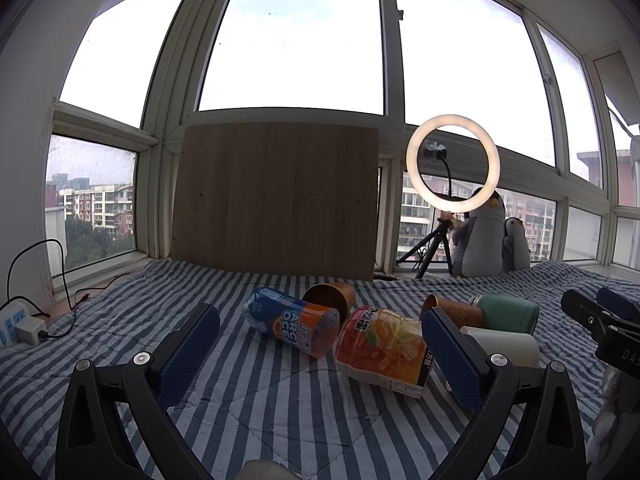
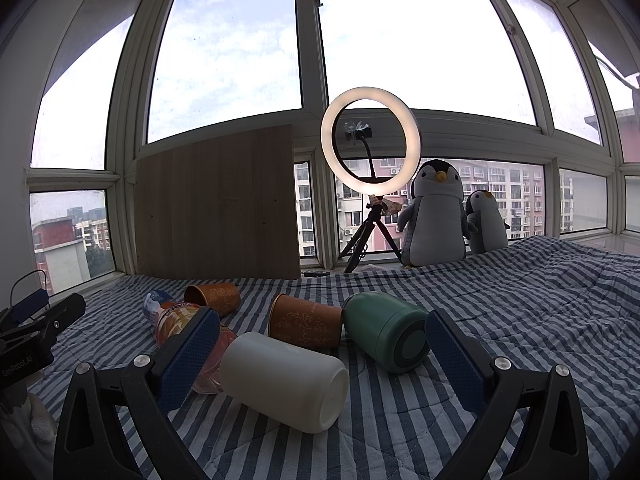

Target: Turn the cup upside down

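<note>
Both tongs spread wide, gripping nothing. White cup (image 2: pixel 285 381) on side on striped bed (image 2: pixel 540 320), between right tongs (image 2: pixel 322 344) fingers. Left tongs (image 1: pixel 320 344) frame two drink bottles (image 1: pixel 380 350).

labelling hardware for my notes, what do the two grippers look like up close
Both match: the left gripper and right gripper have glossy black angular arms with silver round screw heads, ending in flat rectangular fingers faced with dark blue textured pads. White lettering marks the left gripper's black body, seen from the right wrist. No cables or sleeves visible.
</note>
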Tool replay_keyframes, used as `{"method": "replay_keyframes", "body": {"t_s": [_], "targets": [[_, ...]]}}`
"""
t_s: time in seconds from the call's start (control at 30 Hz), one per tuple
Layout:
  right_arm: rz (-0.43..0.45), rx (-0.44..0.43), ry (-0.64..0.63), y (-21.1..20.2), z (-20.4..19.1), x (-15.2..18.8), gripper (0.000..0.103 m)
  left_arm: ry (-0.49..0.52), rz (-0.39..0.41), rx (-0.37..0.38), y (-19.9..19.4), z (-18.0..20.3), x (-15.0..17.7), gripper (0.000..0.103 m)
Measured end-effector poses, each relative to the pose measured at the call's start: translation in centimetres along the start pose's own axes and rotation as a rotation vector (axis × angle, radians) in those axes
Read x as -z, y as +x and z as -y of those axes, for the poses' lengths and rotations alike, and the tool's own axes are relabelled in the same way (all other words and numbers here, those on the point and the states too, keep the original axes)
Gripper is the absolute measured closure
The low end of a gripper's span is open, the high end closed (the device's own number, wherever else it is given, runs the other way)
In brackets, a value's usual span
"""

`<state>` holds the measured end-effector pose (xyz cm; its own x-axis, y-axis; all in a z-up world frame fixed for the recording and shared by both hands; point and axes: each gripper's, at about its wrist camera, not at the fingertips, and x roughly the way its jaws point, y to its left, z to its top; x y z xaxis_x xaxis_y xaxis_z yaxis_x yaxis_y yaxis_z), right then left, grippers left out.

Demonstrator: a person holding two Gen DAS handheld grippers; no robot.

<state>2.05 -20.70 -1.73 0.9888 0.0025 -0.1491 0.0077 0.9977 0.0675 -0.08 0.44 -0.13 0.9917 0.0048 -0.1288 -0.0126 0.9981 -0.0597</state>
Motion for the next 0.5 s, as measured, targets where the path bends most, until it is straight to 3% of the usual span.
{"method": "replay_keyframes", "body": {"t_s": [0.5], "targets": [[-0.065,0.018,0.112,1.4,2.6,-0.2,0.001,0.008,-0.059,0.003,1.3,0.3,0.5,0.001]]}}
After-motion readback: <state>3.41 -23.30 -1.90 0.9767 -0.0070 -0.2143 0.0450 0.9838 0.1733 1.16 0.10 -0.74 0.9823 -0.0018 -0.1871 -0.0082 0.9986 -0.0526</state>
